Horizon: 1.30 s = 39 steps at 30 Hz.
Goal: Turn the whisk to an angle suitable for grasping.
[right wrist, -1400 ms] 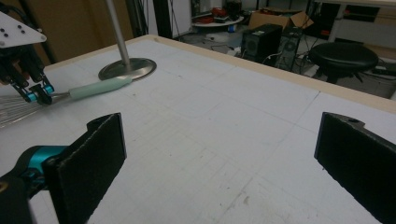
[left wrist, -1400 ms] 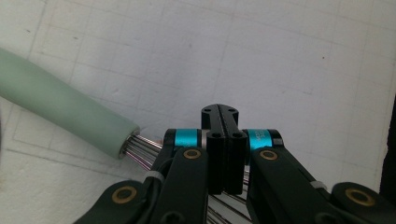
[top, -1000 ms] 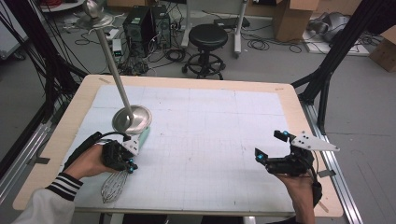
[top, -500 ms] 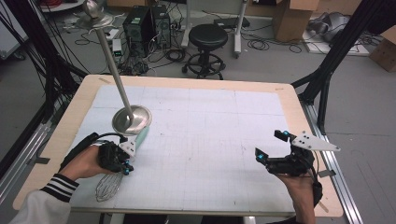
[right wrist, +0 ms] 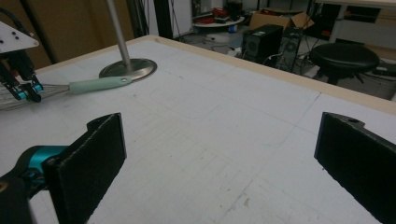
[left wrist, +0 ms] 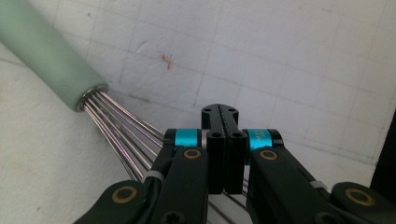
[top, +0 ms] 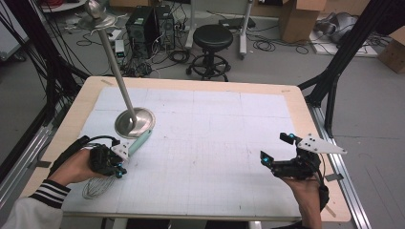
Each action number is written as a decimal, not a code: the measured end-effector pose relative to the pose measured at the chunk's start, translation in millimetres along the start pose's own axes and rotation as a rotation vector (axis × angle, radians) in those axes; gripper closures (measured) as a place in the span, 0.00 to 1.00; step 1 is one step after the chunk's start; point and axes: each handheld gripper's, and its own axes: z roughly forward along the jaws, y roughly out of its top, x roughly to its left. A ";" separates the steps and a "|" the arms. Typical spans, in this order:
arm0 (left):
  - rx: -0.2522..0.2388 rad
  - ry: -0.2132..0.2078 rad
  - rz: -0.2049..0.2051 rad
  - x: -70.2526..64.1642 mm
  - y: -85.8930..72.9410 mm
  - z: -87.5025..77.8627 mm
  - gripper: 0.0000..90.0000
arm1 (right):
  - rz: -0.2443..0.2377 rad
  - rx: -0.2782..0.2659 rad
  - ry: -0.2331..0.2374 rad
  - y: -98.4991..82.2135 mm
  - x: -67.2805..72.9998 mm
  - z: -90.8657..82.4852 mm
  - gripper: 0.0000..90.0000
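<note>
Sliding toward six o'clock on the table since a second ago, the left gripper has drawn the whisk along with it, so the mint-green handle, which lay closer against the stand's base earlier, now trails a little farther back while its tip still sits just beside that base at about four o'clock. In the left gripper view the jaws stand pressed together, the two black tips meeting with no gap, and the bundle of steel wires runs beneath and beside them from ten o'clock; whether a wire is actually pinched between the tips I cannot tell, though the whisk moving with the hand suggests it is caught or dragged. That would mean the whisk is being pulled clear of the metal stand, whose slanted pole rises toward eleven o'clock, probably so it can be lifted or re-gripped at the handle. The right gripper has kept its place near the table's four o'clock edge, its jaws wide apart with only bare gridded mat between them. No bowl, tray or other container stands on the table, so nothing is held in one.
</note>
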 end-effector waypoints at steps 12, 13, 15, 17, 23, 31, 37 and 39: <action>0.001 0.031 -0.026 4.0 -14.1 -7.2 1.00 | -0.003 0.003 0.000 0.0 0.2 2.4 0.01; -0.001 0.032 -0.031 4.3 -15.5 -7.1 1.00 | -0.002 0.003 0.000 0.0 0.2 2.3 0.01; -0.001 0.032 -0.031 5.0 -17.6 -7.7 1.00 | -0.002 0.004 0.000 0.0 0.3 2.4 0.01; -0.006 0.031 -0.031 5.2 -18.2 -8.5 1.00 | -0.002 0.004 0.000 -0.3 0.3 2.4 0.01; -0.037 0.025 -0.026 4.1 -14.7 -10.9 1.00 | 0.000 0.004 0.000 0.0 0.7 2.0 0.01; -0.080 0.036 -0.038 3.7 -10.2 -17.2 0.98 | 0.001 0.001 -0.001 0.4 0.2 0.0 0.01; -0.123 0.049 -0.061 3.8 -4.0 -23.9 0.94 | 0.003 -0.005 -0.008 0.3 -0.7 -4.4 0.01; -0.138 0.051 -0.067 3.8 -2.0 -27.0 0.92 | 0.000 -0.009 -0.010 0.8 -0.8 -5.9 0.01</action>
